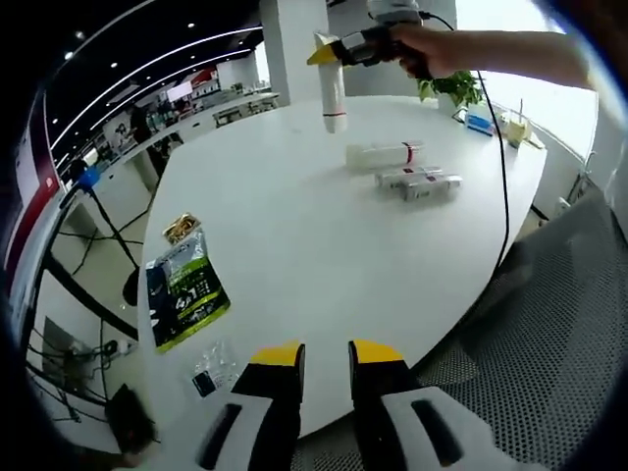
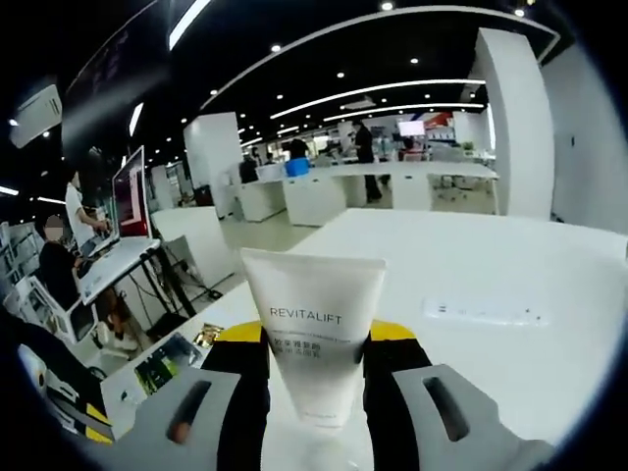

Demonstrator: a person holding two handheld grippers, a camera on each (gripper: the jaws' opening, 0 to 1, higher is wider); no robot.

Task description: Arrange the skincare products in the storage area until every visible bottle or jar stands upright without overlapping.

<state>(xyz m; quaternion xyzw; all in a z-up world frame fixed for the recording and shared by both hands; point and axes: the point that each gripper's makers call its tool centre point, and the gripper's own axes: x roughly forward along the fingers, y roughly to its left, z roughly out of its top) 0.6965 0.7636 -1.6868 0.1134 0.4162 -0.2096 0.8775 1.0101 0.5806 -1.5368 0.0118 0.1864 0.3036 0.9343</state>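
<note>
Right tongs grip a white tube marked REVITALIFT between their jaws; in the left gripper view we see that tube hanging cap-down above the far part of the white desk. Near it on the desk lie a white bottle and two boxes, all on their sides. Left tongs stand narrowly parted, empty, over the desk's near edge.

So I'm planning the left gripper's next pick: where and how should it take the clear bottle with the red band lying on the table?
Grip the clear bottle across its round body, near the middle, coming down from above. It lies flat on the white table, apart from the boxed products beside it, so its long sides look free for the jaws. The left gripper is open.
</note>
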